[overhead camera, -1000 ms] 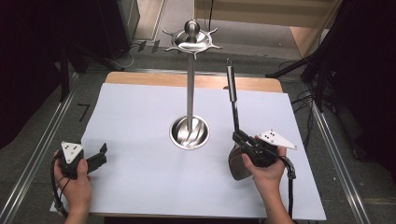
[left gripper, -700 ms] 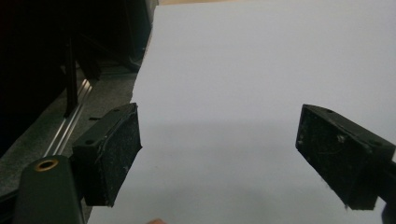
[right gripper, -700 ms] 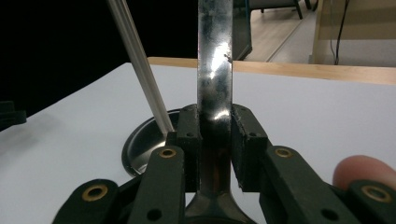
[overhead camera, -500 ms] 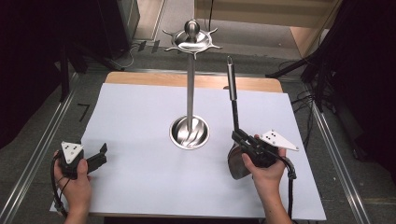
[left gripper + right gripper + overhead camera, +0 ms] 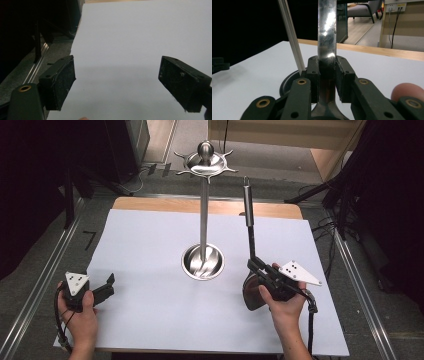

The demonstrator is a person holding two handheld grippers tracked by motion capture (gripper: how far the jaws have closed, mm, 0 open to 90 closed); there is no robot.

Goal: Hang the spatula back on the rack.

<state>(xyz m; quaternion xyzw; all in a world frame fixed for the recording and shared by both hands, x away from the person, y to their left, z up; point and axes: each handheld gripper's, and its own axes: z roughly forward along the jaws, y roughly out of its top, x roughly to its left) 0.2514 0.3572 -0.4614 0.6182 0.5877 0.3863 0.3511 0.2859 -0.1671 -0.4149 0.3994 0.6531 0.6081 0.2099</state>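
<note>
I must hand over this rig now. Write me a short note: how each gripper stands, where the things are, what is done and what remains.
Right gripper: shut on the long dark-handled metal ladle, bowl low near the white table sheet, handle slanting up and away.
Left gripper: open, holding nothing, over the sheet's near left part.
Tall steel hanging stand with round base and hooked top: mid-table, hooks bare.
Done: ladle gripped.
Left, probably: raise the ladle and hang it on a hook.

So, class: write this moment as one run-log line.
right tool: shut on ladle handle, ladle upright | left tool: open, above white sheet | rack: standing mid-table, no utensils hung
</note>
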